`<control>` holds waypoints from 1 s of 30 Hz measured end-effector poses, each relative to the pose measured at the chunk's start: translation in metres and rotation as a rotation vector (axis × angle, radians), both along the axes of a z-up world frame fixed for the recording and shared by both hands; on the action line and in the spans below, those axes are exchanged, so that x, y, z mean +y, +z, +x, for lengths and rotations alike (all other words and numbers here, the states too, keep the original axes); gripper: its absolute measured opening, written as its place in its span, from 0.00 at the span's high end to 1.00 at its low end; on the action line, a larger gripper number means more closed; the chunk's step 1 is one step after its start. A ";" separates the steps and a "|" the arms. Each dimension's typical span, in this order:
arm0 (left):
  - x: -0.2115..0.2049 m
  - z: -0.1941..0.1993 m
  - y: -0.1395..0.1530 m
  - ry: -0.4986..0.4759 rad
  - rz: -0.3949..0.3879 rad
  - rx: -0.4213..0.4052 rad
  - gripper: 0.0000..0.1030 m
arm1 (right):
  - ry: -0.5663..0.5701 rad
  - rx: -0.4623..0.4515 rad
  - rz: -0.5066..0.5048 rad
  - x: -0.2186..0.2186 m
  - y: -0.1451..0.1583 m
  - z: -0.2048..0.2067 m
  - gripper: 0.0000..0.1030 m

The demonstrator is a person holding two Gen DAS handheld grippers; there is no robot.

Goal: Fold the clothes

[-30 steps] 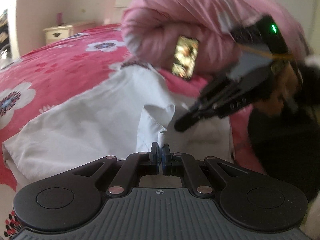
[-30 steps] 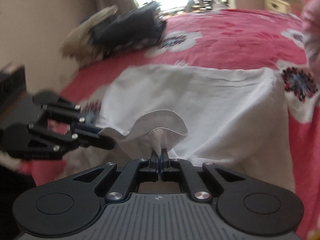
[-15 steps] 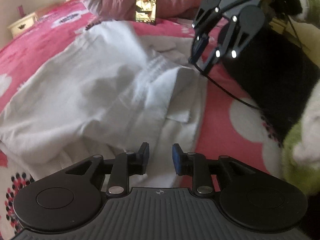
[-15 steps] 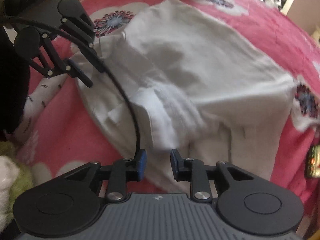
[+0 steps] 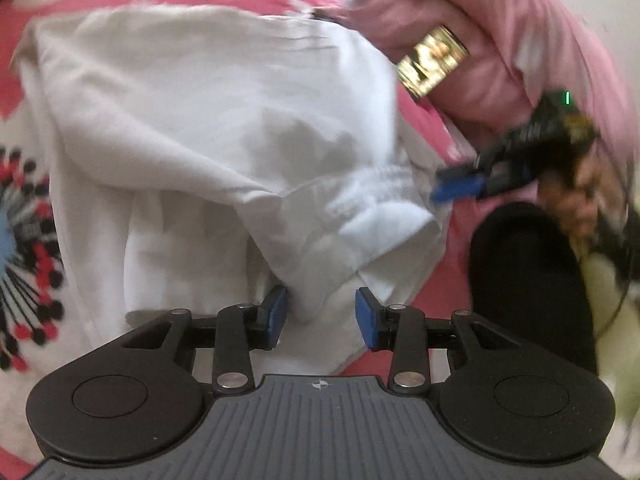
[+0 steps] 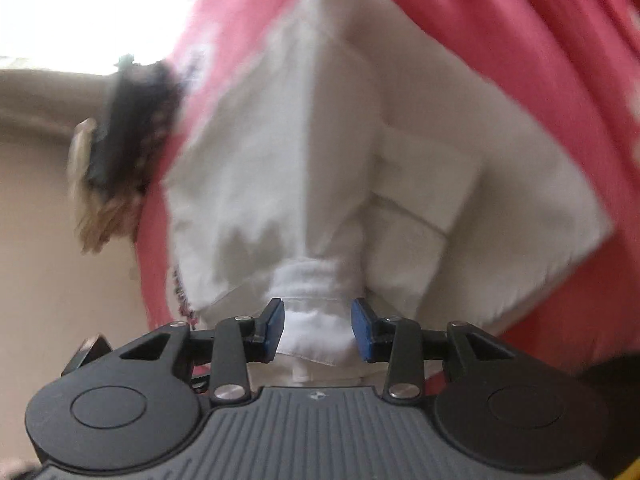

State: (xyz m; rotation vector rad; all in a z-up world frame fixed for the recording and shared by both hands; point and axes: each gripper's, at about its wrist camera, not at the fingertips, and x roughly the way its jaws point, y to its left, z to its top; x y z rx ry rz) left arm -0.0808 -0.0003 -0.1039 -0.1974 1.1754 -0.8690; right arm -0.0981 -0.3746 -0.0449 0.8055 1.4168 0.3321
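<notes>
Plainly, the white garment (image 5: 208,128) lies on the pink flowered bedspread (image 6: 520,40), partly doubled over itself, with a ribbed cuff or collar end (image 5: 372,196) bunched toward the near edge. How far the folding has got cannot be judged: the cloth would look much like this between two folds or just after one.

The left gripper (image 5: 322,318) has its blue pads spread wide, a hanging corner of white fabric sitting in the gap and touching neither pad firmly. The right gripper (image 6: 318,330) is likewise spread wide, straddling the ribbed end (image 6: 308,280) of the garment, with nothing clamped. In the left wrist view the right gripper (image 5: 460,188) shows at the garment's right edge, blurred, and beyond it a phone (image 5: 432,60) leans on a pink quilt (image 5: 500,40).

If a grip is meant, it would go best with each pair of pads taking a full bite of doubled fabric rather than a single loose layer, since thin cloth slips out of a shallow pinch. Both tools should close at matching points along one edge, so the cloth lifts level and the crease lands straight.

Both tools point forward and down at the cloth, low over the bedspread, held near each other over the garment's near end. Blur in both views suggests motion.
</notes>
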 end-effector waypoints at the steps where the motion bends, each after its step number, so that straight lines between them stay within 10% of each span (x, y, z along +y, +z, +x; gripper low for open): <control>1: 0.000 0.003 -0.003 0.021 -0.010 0.022 0.64 | -0.006 0.021 -0.005 0.003 -0.004 0.001 0.61; 11: -0.002 0.020 -0.019 0.094 -0.056 0.113 0.64 | -0.063 0.124 0.000 0.016 -0.030 -0.001 0.62; 23: -0.007 0.017 -0.020 0.082 -0.064 0.105 0.96 | -0.024 0.053 -0.003 0.022 -0.023 -0.001 0.96; 30: -0.015 0.007 -0.014 0.011 -0.081 0.068 0.99 | 0.083 -0.029 -0.093 0.022 -0.001 -0.003 0.98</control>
